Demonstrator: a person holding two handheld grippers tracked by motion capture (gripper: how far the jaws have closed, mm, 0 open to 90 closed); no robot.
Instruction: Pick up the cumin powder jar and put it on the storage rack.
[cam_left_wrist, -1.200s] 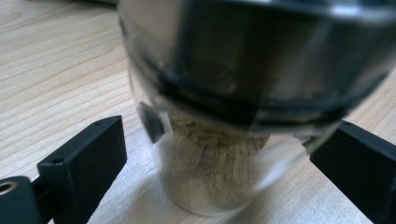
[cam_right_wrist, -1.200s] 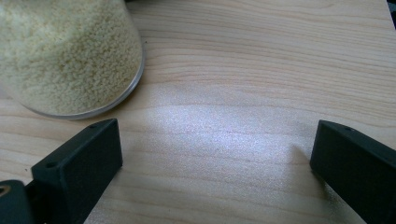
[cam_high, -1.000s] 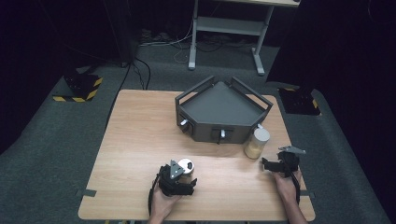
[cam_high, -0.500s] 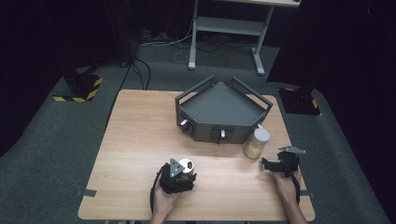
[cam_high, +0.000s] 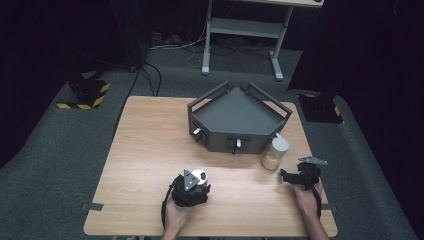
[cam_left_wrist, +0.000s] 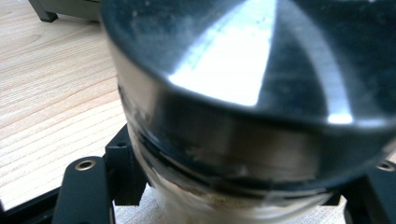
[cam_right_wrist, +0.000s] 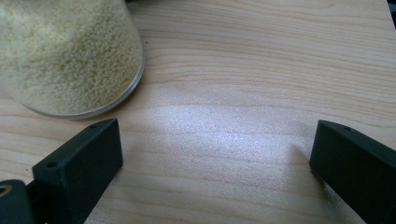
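Closed in since the earlier frame: left hand-held gripper (cam_high: 192, 186), jaws now pinching the small clear glass jar with round silver metal lid (cam_high: 200, 176), low at the front of the light wooden bench (cam_high: 150, 145). Jar upright, long axis vertical, straight ahead between the jaws; lid (cam_left_wrist: 243, 70) shiny, pale contents below. Further right, dark grey angular tray (cam_high: 235, 112). Then taller clear jar of yellow grain (cam_high: 275, 152), just beyond and left of the right hand-held gripper (cam_high: 286, 176), jaws spread wide, nothing between.
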